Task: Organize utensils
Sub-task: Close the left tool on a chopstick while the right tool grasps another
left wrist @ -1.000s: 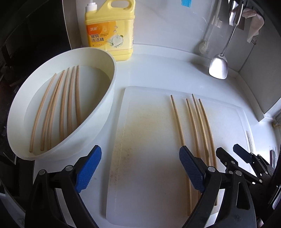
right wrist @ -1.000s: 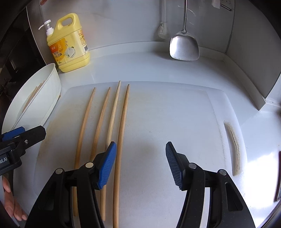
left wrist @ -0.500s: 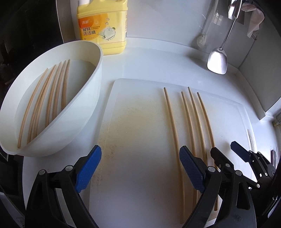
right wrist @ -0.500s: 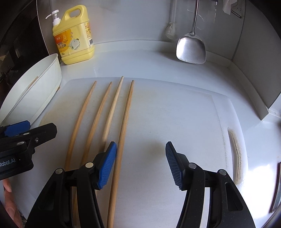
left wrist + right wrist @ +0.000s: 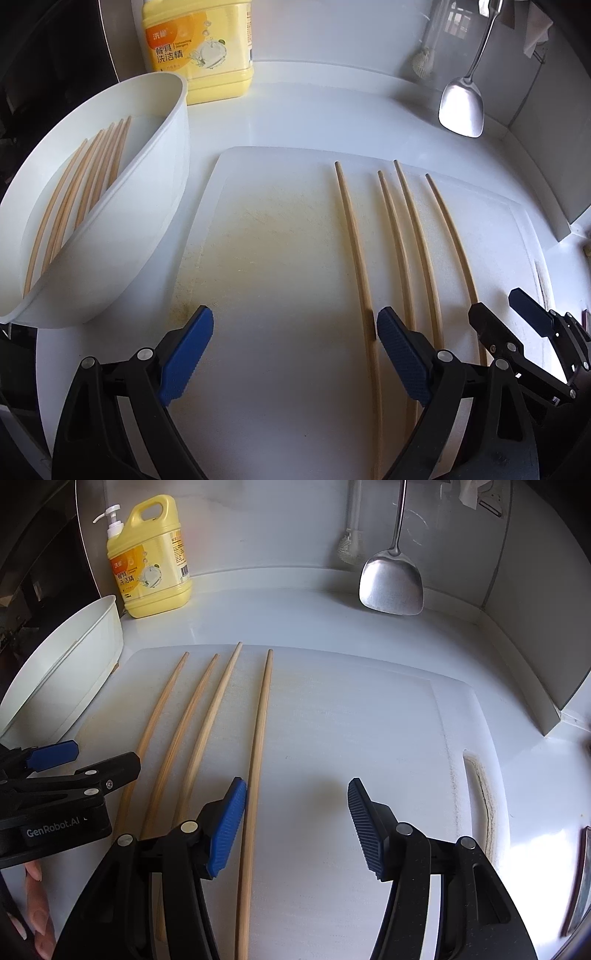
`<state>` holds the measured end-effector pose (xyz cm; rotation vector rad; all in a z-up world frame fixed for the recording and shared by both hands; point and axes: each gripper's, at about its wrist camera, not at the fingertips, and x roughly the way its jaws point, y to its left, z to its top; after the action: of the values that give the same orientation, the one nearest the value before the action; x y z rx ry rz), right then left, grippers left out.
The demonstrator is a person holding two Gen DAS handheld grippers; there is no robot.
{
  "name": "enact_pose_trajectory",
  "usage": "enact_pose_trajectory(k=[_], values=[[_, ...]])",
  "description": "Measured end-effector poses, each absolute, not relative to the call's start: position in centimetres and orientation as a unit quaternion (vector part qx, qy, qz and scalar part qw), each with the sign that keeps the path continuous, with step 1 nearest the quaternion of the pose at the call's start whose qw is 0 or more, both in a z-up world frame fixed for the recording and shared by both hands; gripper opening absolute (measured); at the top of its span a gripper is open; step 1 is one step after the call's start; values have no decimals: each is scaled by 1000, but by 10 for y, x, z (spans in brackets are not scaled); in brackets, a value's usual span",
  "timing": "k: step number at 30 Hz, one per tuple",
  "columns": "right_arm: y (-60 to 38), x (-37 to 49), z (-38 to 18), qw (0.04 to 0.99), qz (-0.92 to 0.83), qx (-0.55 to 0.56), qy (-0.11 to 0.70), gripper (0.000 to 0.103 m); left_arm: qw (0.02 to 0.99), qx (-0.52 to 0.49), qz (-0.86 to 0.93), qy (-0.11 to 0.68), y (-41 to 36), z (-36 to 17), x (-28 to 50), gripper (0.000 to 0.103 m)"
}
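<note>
Four long pale wooden chopsticks (image 5: 207, 723) lie flat on the white cutting board (image 5: 351, 720), side by side without touching, fanning slightly apart toward their thin far tips. More chopsticks (image 5: 79, 195) of the same kind lie bundled inside the white oval basin (image 5: 155, 206), just left of the board

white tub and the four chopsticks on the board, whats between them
In the left wrist view, only bare cutting board, stained yellowish, lies between the white tub and the nearest of the four chopsticks.
</note>
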<state>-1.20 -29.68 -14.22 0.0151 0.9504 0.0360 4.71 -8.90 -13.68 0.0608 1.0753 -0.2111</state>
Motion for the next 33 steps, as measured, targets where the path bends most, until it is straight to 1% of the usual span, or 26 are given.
enact_pose_trajectory(k=[7,10,11,12,14,17,18,19,21,22,24,25,27,29,30,31,32,33], values=[[-303,-9,-143,890,20,2,456,55,857,39,-88,506,-92,-139,50,89],[-302,-8,-143,891,21,0,454,55,861,38,-81,500,-92,-140,50,92],[-302,-8,-143,891,22,0,453,55,863,37,-75,498,-92,-141,50,96],[-300,-8,-143,891,23,0,453,55,865,34,-72,496,-91,-142,50,97],[-298,-7,-143,892,26,0,452,55,867,34,-70,492,-91,-142,50,97],[-295,-7,-143,893,30,-3,450,52,870,38,-72,486,-93,-141,48,94],[-293,-8,-143,893,31,-6,449,51,869,33,-78,487,-94,-140,48,89],[-292,-8,-143,893,33,-8,448,49,870,35,-81,486,-95,-139,47,88],[-290,-9,-143,894,37,-11,447,45,871,40,-90,482,-99,-136,44,73],[-288,-10,-142,894,40,-14,446,41,871,43,-96,480,-102,-135,42,68],[-285,-10,-142,894,46,-19,446,34,871,48,-106,478,-107,-133,40,51],[-283,-10,-142,894,48,-22,445,31,871,49,-111,477,-110,-132,39,47],[-279,-11,-142,895,53,-28,442,25,869,52,-120,476,-113,-131,38,30],[-277,-12,-143,897,58,-35,437,21,867,55,-130,479,-116,-129,36,18],[-276,-12,-143,897,60,-39,436,18,865,57,-132,481,-117,-129,36,13],[-275,-12,-142,897,64,-41,436,12,863,56,-135,484,-117,-129,37,11],[-273,-12,-142,896,68,-42,437,8,862,53,-136,486,-116,-129,37,10],[-272,-11,-142,895,66,-46,438,8,861,50,-138,487,-115,-128,38,8]])
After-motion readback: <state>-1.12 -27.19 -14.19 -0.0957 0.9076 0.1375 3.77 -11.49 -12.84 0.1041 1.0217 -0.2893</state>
